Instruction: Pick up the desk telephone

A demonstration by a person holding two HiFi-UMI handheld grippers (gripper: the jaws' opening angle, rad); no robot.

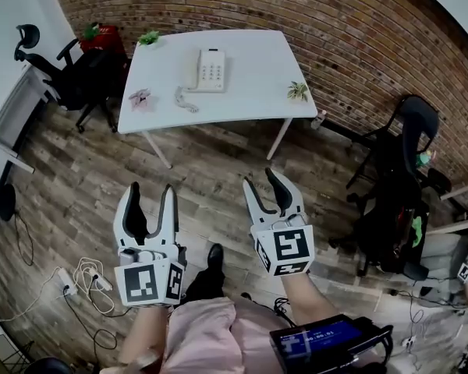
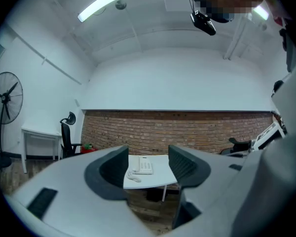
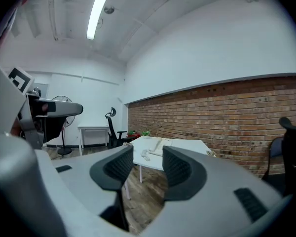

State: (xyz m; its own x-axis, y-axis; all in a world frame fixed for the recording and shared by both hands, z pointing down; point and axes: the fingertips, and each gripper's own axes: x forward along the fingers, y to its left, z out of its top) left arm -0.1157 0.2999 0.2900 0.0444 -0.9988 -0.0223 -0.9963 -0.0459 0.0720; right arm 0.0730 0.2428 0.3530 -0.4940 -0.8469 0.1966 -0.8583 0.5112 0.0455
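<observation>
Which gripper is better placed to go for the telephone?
Left, probably. The left gripper and right gripper are both open, empty and far from the table, but the left gripper view frames the telephone squarely between its jaws.

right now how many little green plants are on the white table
2. One green plant sits at the table's far left corner, the other near its right edge. Nothing on the table looks big enough to hide another.
</observation>
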